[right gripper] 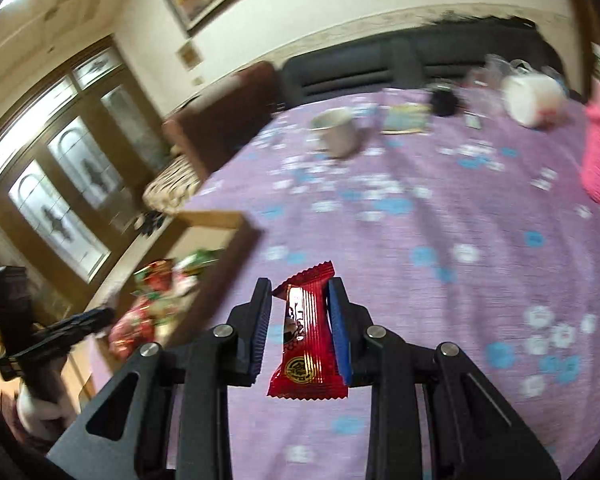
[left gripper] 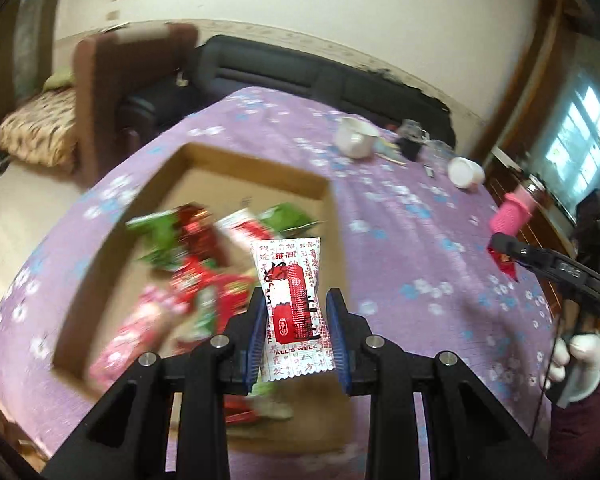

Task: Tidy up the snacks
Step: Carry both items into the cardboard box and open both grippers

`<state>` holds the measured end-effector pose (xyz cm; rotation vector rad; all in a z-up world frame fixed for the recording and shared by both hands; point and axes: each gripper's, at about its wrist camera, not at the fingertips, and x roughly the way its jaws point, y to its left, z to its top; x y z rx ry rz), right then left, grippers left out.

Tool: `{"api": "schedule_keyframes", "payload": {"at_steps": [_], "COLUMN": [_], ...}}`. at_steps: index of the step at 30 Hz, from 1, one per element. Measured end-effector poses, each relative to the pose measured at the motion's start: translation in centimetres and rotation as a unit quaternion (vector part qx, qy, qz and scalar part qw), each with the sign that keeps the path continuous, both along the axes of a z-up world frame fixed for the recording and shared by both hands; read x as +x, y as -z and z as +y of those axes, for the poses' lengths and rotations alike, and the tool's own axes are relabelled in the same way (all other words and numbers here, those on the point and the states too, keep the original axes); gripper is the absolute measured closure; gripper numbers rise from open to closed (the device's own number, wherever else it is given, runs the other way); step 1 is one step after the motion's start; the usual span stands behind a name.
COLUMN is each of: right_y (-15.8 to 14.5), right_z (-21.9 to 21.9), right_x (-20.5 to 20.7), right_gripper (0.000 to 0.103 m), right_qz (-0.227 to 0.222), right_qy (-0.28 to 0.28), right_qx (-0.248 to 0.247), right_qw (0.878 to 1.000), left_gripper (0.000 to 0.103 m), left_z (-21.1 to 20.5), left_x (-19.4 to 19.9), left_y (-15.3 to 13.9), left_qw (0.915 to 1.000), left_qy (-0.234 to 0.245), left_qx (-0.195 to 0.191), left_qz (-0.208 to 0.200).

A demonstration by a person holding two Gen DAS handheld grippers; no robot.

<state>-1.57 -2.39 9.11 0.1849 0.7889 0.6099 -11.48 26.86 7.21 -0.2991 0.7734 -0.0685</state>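
The left gripper (left gripper: pixel 296 332) holds a white-and-red crinkle-edged snack packet (left gripper: pixel 294 312) upright between its blue ribbed fingers (left gripper: pixel 257 340), the packet's long axis running straight ahead along them. From the left wrist view, the open brown cardboard box (left gripper: pixel 256 184) lies directly ahead and slightly to the left of that tool, its near wall passing under the fingers, so the packet seems to hang over the box's near right part; the drop looks to depend on that. Inside, ahead and to the left, sits a blurred heap of red, green and pink snack wrappers (left gripper: pixel 188 280). The right gripper (right gripper: pixel 300 328) pinches a glossy dark red foil snack bar (right gripper: pixel 306 340), also lengthwise along its fingers, over the lilac flowered tablecloth (right gripper: pixel 440 248). From that tool the box lies ahead and well to the left, so by my judgement the left gripper is the nearer and likely releases first, while the right one would need to swing leftward. The white packet reads "ALL'S WELL" in English near its lower end, with red Chinese characters above that I cannot make out reliably; the red bar carries a round gold emblem, its lettering too small to read. Far ahead of both tools stand a white cup (left gripper: pixel 356 138) and a pink ribbed cylinder (left gripper: pixel 514 214), well apart from the box.
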Motion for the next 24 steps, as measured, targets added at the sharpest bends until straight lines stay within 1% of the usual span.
{"api": "schedule_keyframes", "payload": {"at_steps": [4, 5, 7, 11, 15, 18, 22, 24], "right_y": [-0.1, -0.1, 0.3, 1.4, 2.2, 2.8, 3.8, 4.4], "right_z": [5.6, 6.3, 8.9, 13.7, 17.3, 19.0, 20.5, 21.1], "right_x": [-1.3, -1.5, -1.5, -1.2, -0.4, 0.5, 2.0, 2.8], "right_gripper": [0.072, 0.072, 0.072, 0.072, 0.072, 0.072, 0.072, 0.072], "right_qz": [0.008, 0.01, 0.015, 0.03, 0.036, 0.035, 0.04, 0.043], "right_qy": [-0.046, -0.052, -0.069, -0.096, -0.102, -0.102, -0.096, -0.092], "right_qx": [-0.003, -0.005, -0.013, -0.031, -0.055, -0.078, -0.102, -0.111], "right_qw": [0.999, 0.999, 0.997, 0.994, 0.993, 0.991, 0.989, 0.989], "left_gripper": [0.074, 0.074, 0.074, 0.074, 0.074, 0.073, 0.072, 0.071], "left_z": [2.4, 2.7, 3.1, 2.3, 0.8, 0.2, 0.2, 0.3], "left_x": [-0.7, -0.8, -0.8, -0.2, 0.5, 1.0, 1.4, 1.4], "left_y": [1.5, 1.8, 2.4, 3.0, 3.7, 4.3, 5.0, 5.3], "left_qw": [0.9994, 0.9992, 0.9985, 0.9973, 0.9957, 0.9946, 0.9936, 0.9931], "left_qy": [-0.017, -0.018, -0.014, 0.008, 0.036, 0.047, 0.048, 0.045], "left_qx": [-0.028, -0.034, -0.05, -0.071, -0.082, -0.088, -0.097, -0.103], "left_qz": [0.014, 0.016, 0.018, 0.019, 0.022, 0.026, 0.032, 0.034]}}
